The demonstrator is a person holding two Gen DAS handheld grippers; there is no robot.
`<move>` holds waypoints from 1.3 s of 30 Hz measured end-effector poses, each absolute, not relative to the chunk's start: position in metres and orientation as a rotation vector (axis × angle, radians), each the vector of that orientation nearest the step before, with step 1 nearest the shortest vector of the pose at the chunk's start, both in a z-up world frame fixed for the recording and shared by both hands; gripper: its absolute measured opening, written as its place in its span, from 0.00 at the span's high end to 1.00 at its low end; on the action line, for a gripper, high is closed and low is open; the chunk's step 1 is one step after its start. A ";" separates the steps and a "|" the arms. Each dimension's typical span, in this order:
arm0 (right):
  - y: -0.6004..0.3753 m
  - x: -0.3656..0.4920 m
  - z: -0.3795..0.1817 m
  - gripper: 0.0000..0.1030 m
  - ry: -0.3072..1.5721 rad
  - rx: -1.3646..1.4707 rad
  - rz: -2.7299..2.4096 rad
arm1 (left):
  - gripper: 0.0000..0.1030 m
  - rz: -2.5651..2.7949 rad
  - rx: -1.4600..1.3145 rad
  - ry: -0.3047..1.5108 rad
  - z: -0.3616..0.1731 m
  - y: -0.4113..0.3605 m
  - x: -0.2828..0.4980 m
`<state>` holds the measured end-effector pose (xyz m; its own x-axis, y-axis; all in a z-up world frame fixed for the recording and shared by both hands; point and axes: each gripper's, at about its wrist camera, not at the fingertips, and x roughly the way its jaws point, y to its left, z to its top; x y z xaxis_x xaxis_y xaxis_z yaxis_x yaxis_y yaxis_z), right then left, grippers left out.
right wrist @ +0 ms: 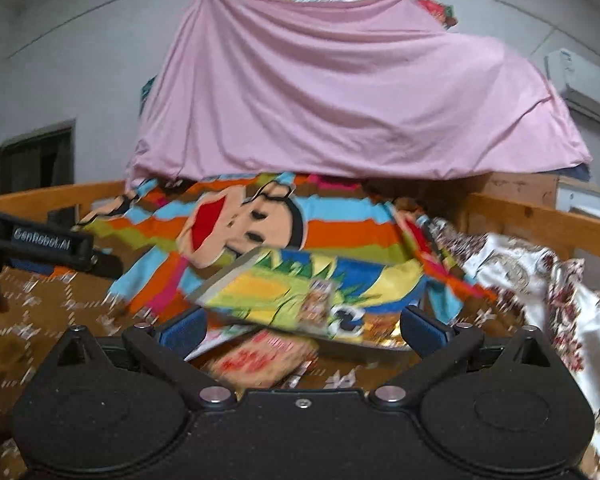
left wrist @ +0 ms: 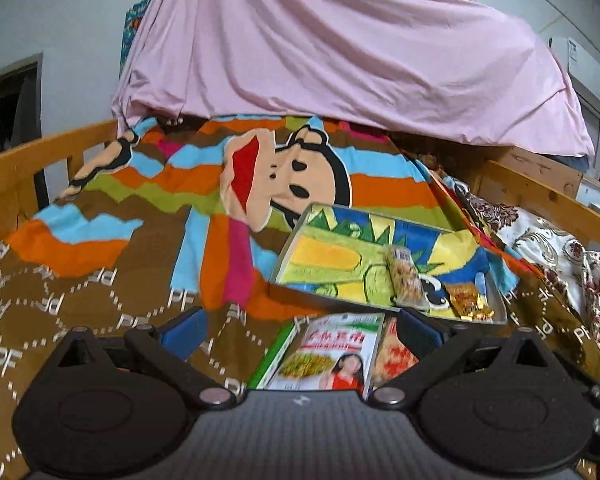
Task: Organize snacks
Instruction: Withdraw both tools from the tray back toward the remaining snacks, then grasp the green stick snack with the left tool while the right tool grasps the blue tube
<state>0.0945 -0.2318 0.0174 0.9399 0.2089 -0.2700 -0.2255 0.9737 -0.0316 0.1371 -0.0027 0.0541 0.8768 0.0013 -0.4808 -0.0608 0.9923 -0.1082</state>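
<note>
On the bed's right side I see the clear tray (left wrist: 296, 248) w/ two snack packs (left wrist: 404, 276) at its near-right corner; left gripper (left wrist: 300, 330) & right gripper (right wrist: 302, 326) both spread wide, empty.

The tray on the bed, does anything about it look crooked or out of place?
Yes. The tray sits tilted on the rumpled bedspread, not flat. Two snack packs lie in it near its right end, while a boxed snack lies outside, in front of it.

Soft cloth bedspread (left wrist: 100, 280); varnished wood bed rail (left wrist: 40, 156); glossy foil snack packet (left wrist: 470, 302); clear plastic tray (left wrist: 296, 248).
</note>
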 end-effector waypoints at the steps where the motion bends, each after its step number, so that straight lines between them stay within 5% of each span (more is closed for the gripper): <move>1: -0.227 0.093 0.015 0.01 0.282 -0.068 0.231 | 0.01 0.027 -0.130 0.508 0.051 0.002 0.134; 32: -0.142 0.148 -0.064 0.04 0.467 -0.239 0.288 | 0.01 -0.155 0.310 0.750 -0.028 0.044 0.229; 39: -0.136 0.157 -0.071 0.14 0.489 -0.245 0.289 | 0.13 -0.238 0.358 0.767 -0.034 0.034 0.241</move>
